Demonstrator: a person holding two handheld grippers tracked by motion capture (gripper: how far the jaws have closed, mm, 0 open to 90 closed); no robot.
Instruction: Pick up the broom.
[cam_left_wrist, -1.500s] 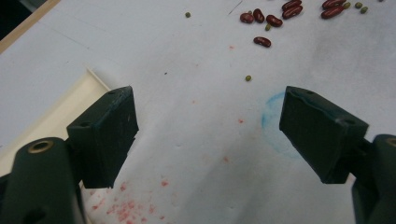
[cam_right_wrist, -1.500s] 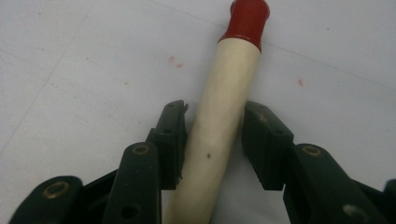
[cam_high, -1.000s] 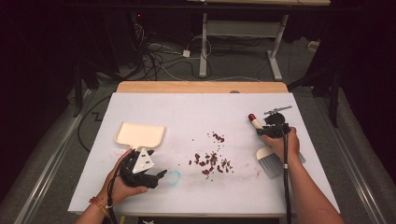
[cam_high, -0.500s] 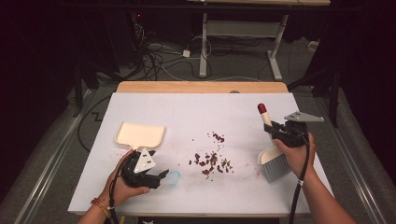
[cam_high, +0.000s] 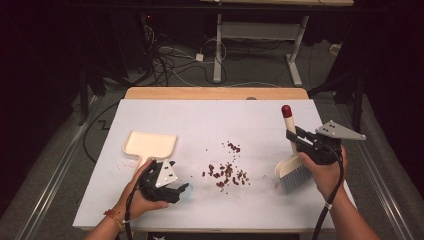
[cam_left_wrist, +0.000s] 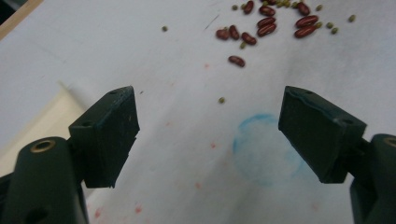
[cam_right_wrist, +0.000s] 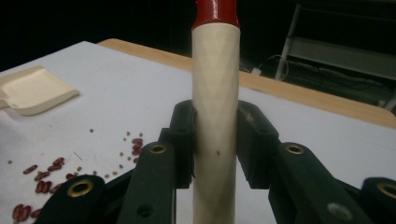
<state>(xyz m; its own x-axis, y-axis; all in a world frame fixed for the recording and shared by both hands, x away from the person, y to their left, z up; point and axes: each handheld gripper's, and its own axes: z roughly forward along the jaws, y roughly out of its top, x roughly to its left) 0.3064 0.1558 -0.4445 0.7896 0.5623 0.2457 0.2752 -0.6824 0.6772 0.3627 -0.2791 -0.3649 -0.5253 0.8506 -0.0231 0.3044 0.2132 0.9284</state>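
A small brush (cam_high: 291, 167) with a cream handle (cam_right_wrist: 215, 93), a red tip and grey bristles stands on the white table at the right. My right gripper (cam_high: 299, 141) is shut on that handle, jaws on either side of it. Red beans and small green ones (cam_high: 226, 170) lie scattered at the table's middle and appear in the left gripper view as beans (cam_left_wrist: 266, 23). A cream dustpan (cam_high: 148, 146) lies at the left. My left gripper (cam_high: 181, 190) rests open just in front of the dustpan, nothing between its jaws (cam_left_wrist: 208, 135).
A faint blue ring mark (cam_left_wrist: 264, 149) and red specks stain the table by the left gripper. The table's wooden far edge (cam_high: 215, 93) borders a dark floor with cables and a desk frame (cam_high: 260, 35).
My right gripper has carried the brush rightward and tipped its handle up, so the bristles now rest on the table. The left gripper has stayed in place.
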